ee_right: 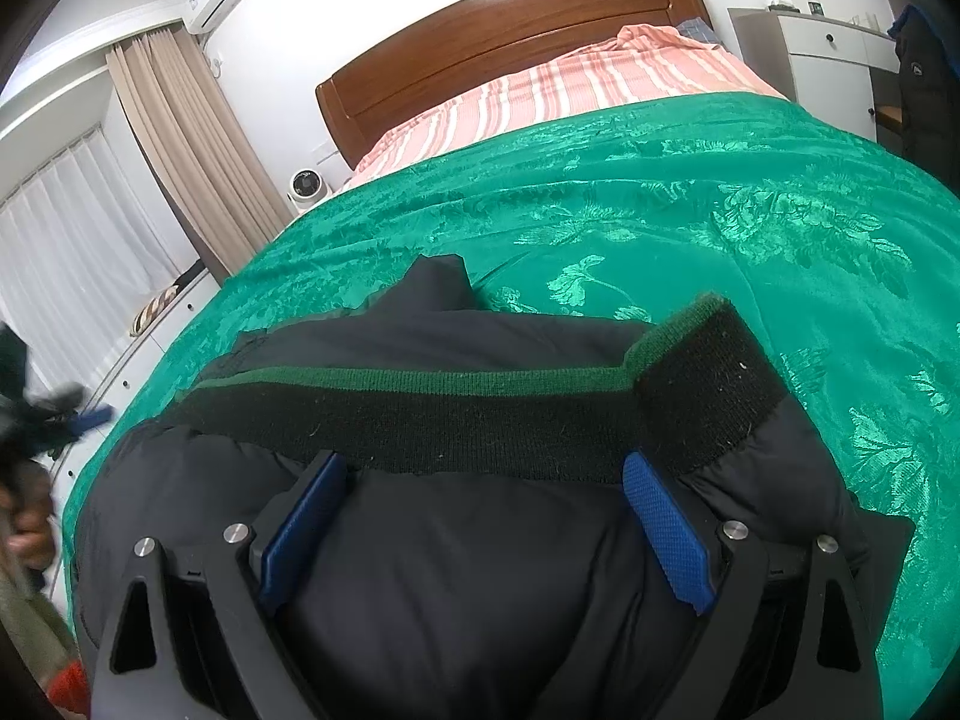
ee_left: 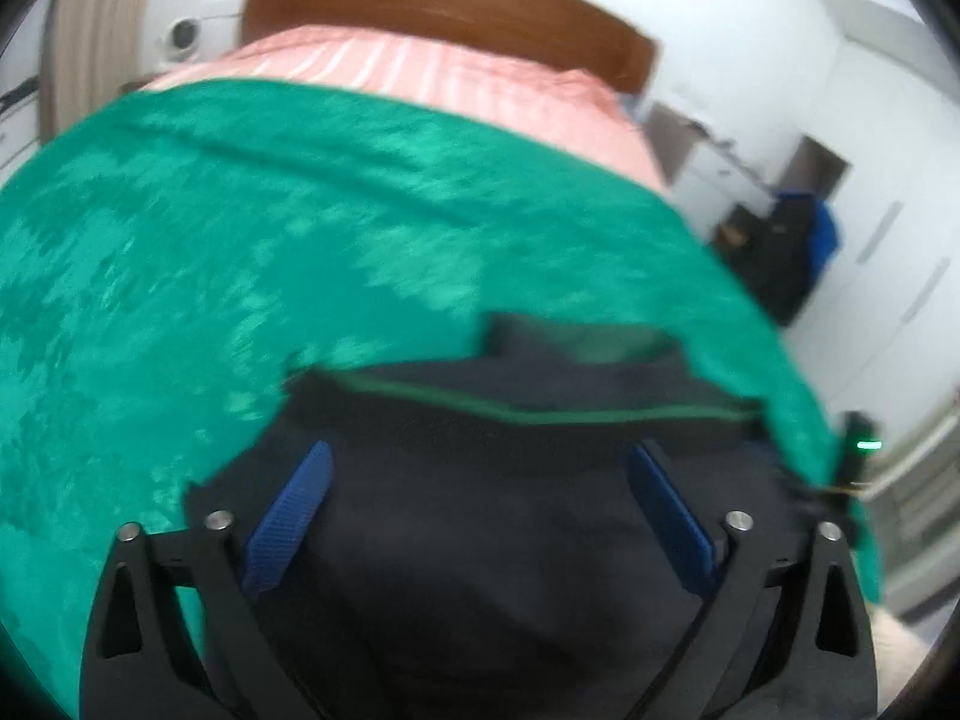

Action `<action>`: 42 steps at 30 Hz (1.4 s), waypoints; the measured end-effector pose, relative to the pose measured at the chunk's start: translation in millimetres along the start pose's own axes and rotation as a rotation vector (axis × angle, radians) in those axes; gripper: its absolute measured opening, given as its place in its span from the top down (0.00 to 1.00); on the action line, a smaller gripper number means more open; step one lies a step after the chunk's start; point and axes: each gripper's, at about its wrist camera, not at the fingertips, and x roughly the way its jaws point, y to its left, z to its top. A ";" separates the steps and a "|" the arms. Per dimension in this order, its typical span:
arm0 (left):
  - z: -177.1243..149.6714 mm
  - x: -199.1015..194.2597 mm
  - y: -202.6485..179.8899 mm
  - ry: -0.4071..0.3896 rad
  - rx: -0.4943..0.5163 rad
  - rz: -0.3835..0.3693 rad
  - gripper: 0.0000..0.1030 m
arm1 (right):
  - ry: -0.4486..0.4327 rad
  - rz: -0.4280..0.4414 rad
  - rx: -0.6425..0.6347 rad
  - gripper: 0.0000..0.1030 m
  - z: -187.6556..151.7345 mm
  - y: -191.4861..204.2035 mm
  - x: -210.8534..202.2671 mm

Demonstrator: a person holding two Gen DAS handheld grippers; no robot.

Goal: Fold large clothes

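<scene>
In the left wrist view, which is motion-blurred, the left gripper (ee_left: 477, 462) stands wide open with nothing between its blue fingers (ee_left: 288, 516), hovering over the near part of the dark padded jacket (ee_left: 480, 540) that lies on the green bedspread (ee_left: 240, 240). In the right wrist view the right gripper (ee_right: 486, 480) is likewise spread wide and holds nothing; its fingertips sit just at the jacket's black knitted hem band (ee_right: 480, 420), whose far right end is turned back. The jacket rests on the near end of the bedspread, well away from the wooden headboard (ee_right: 510, 18). The puffy, slippery fabric could bulge or slide from a shallow pinch, and catching only the top layer would spoil the fold. No legible writing or brand shows.
</scene>
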 end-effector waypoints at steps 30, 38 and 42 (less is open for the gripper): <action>-118.8 40.3 -121.4 0.152 0.373 0.226 0.03 | 0.045 -0.073 -0.012 0.11 4.1 10.5 -8.4; -136.1 56.9 -109.9 0.165 0.357 0.244 0.02 | -0.095 -0.013 0.047 0.11 -15.7 44.2 -114.8; -149.0 26.1 -120.0 0.157 0.384 0.225 0.08 | -0.156 0.015 -0.030 0.08 -72.3 72.9 -188.0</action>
